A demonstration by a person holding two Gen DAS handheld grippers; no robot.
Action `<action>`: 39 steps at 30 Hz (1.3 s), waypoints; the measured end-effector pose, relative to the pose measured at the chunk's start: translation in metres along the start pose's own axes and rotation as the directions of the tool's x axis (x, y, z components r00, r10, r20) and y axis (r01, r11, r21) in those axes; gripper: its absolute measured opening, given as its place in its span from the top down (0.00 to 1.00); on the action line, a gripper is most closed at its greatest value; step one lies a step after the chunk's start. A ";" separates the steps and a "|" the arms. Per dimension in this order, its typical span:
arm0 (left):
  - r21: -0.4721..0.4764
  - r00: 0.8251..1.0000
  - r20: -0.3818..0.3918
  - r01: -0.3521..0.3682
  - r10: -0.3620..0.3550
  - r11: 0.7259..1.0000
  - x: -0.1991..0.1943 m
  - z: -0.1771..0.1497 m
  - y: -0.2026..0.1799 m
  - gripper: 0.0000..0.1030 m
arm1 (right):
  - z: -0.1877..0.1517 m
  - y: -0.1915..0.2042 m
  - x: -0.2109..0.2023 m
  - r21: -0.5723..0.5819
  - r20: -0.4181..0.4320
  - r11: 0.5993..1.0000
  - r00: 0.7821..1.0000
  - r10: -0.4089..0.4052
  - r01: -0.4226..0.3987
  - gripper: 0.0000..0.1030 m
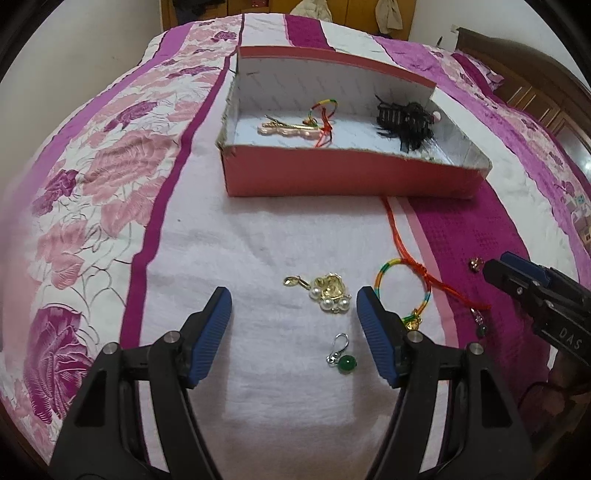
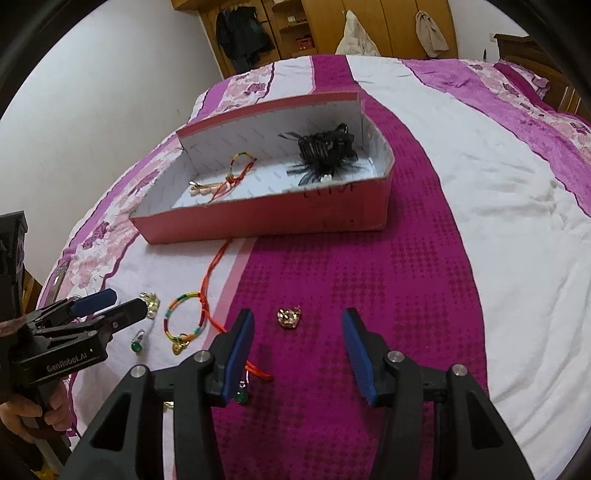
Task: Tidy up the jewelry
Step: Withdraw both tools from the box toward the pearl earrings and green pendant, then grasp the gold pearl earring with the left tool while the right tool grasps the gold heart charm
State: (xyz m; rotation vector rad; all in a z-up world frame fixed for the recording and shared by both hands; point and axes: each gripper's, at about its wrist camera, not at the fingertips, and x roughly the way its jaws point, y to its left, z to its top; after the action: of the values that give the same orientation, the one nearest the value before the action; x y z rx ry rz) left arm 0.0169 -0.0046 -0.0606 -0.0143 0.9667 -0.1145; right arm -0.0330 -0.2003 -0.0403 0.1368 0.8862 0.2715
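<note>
A red box [image 1: 332,173] [image 2: 258,221] stands on the bed and holds a braided bracelet [image 1: 325,110], a pink hair clip [image 1: 284,129] and a black feather clip [image 1: 404,120]. My left gripper [image 1: 293,306] is open just above the bedspread, with a gold pearl brooch [image 1: 330,293] between its fingertips and a green bead earring [image 1: 341,358] nearer the camera. A rainbow bracelet on a red cord [image 1: 413,284] [image 2: 186,314] lies to its right. My right gripper [image 2: 297,323] is open and empty, with a small gold charm [image 2: 289,317] just ahead between its fingers.
A second green bead earring [image 2: 242,395] lies by my right gripper's left finger. The bed has a white and magenta floral quilt [image 1: 110,184]. Wooden wardrobes [image 2: 332,26] stand behind the bed, a headboard [image 1: 517,74] at the right.
</note>
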 end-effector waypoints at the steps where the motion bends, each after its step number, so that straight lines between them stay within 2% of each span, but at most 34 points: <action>1: 0.005 1.000 -0.001 0.000 0.000 1.000 0.001 0.000 -0.001 0.39 | 0.000 -0.001 0.002 0.002 -0.004 1.000 1.000 -0.001 0.001 0.49; 5: 0.022 1.000 0.001 -0.008 0.008 1.000 0.007 -0.001 -0.004 0.42 | 0.000 -0.002 0.008 0.008 -0.017 1.000 1.000 -0.005 0.005 0.52; 12: 0.032 1.000 0.006 -0.012 0.012 0.999 0.015 -0.002 -0.008 0.59 | -0.001 0.000 0.019 0.000 -0.031 1.000 0.999 -0.014 0.014 0.56; 18: -0.008 0.999 0.020 0.031 -0.031 0.999 0.016 -0.001 0.000 0.75 | -0.001 0.005 0.025 -0.024 -0.031 0.999 0.999 -0.031 0.030 0.63; 19: -0.015 0.999 0.023 0.036 -0.036 0.999 0.016 -0.001 0.002 0.81 | -0.001 0.006 0.025 -0.030 -0.029 0.999 0.999 -0.032 0.031 0.64; 22: -0.036 0.999 0.024 0.047 -0.046 0.998 0.015 -0.001 0.006 0.89 | -0.002 0.009 0.026 -0.046 -0.027 0.998 0.999 -0.036 0.035 0.73; 24: -0.051 0.998 0.021 0.058 -0.057 0.997 0.014 -0.001 0.009 0.91 | -0.002 0.011 0.027 -0.064 -0.032 0.997 0.999 -0.036 0.034 0.83; 28: -0.053 0.998 0.027 0.062 -0.060 0.997 0.012 -0.001 0.010 0.93 | -0.001 0.015 0.021 -0.092 -0.022 0.995 0.999 -0.031 0.029 0.83; 39: -0.029 0.995 0.068 0.078 -0.076 0.997 -0.010 0.000 0.002 0.94 | 0.001 0.006 -0.006 -0.056 0.042 0.998 0.999 -0.010 0.012 0.83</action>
State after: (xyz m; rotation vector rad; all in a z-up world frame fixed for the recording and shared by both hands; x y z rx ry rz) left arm 0.0118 -0.0014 -0.0523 -0.0842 0.9015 -0.1682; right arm -0.0370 -0.1969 -0.0338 0.0846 0.8372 0.2824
